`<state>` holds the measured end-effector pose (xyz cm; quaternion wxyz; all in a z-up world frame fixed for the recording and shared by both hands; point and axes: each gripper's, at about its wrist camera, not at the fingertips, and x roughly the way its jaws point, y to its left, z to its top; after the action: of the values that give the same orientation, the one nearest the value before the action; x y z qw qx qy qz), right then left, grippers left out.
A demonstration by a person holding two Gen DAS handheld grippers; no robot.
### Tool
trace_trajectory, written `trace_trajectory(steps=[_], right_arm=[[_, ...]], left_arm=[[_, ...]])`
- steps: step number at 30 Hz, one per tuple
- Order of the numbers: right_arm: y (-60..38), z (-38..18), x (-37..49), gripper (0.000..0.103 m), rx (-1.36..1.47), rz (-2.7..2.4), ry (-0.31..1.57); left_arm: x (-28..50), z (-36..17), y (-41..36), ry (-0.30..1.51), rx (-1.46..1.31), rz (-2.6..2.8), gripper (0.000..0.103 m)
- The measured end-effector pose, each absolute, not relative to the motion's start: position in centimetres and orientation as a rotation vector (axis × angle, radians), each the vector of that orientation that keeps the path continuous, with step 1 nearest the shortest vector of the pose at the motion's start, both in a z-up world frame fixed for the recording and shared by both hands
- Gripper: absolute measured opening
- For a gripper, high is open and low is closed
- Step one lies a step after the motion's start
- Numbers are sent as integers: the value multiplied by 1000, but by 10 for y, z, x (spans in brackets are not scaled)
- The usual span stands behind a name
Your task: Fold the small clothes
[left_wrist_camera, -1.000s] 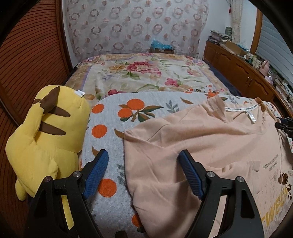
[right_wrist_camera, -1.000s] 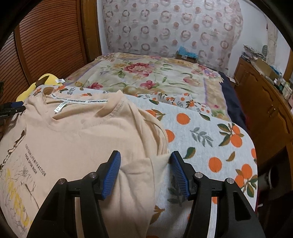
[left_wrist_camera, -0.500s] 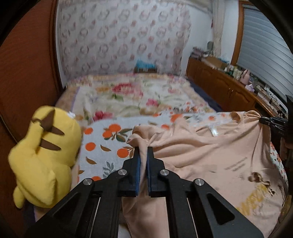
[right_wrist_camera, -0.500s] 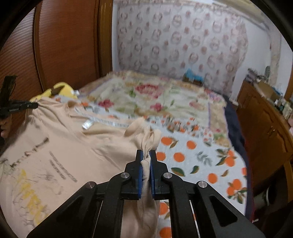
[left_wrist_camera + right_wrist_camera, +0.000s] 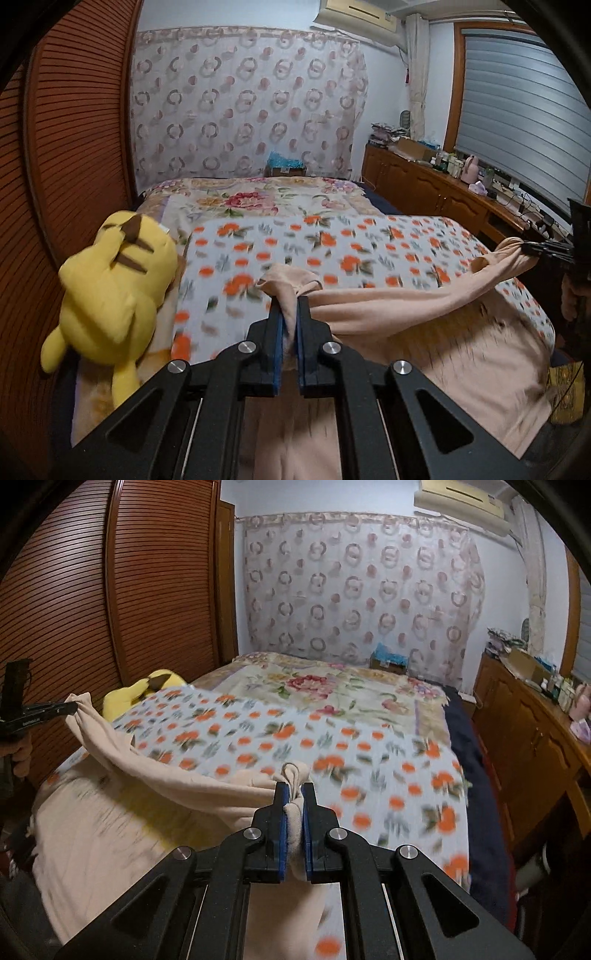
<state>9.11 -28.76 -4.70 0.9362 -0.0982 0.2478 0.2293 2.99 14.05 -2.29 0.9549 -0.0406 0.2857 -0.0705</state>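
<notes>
Left wrist view, lower centre: the left gripper has its blue-padded jaws drawn nearly together, clamping a bunched corner of the peach T-shirt, a thin wad of cloth filling the narrow gap between the pads. From this grip the shirt's upper edge runs taut toward the right edge of the frame, where the right gripper pinches the opposite corner; the rest of the garment hangs below the line, over the near edge of the orange-print blanket. Right wrist view, lower centre: the right gripper is likewise closed on a fold of the peach T-shirt, fabric bulging between and above the pads. The left gripper appears at the left edge, holding the far corner. A yellow plush toy lies at the left of the bed, beside the blanket and apart from the shirt. A floral quilt covers the bed beyond.
</notes>
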Motion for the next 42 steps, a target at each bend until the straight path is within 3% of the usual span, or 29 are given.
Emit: trace_trajectory(steps=[7, 18, 19, 22, 24, 26, 29, 42], right_arm=[[-303, -52, 18, 7, -135, 485, 571], [-296, -71, 2, 7, -207, 453, 714], [-293, -73, 5, 7, -204, 442, 721], [-290, -66, 14, 21, -204, 401, 714], [-292, -59, 17, 29, -201, 386, 698], [-293, -54, 19, 40, -206, 377, 682], [-294, -47, 28, 50, -217, 365, 659], [-279, -88, 104, 55, -202, 383, 761]], left_arm=[[-24, -40, 150, 599, -164, -124, 7], [-43, -67, 146, 701, -121, -101, 11], [-42, -68, 147, 708, -117, -97, 15], [-41, -66, 149, 698, -93, -66, 43], [-37, -63, 153, 695, -95, -58, 56], [-32, -62, 157, 693, -96, -61, 77], [-21, -58, 161, 694, -83, -41, 78], [57, -77, 178, 830, -67, -19, 78]])
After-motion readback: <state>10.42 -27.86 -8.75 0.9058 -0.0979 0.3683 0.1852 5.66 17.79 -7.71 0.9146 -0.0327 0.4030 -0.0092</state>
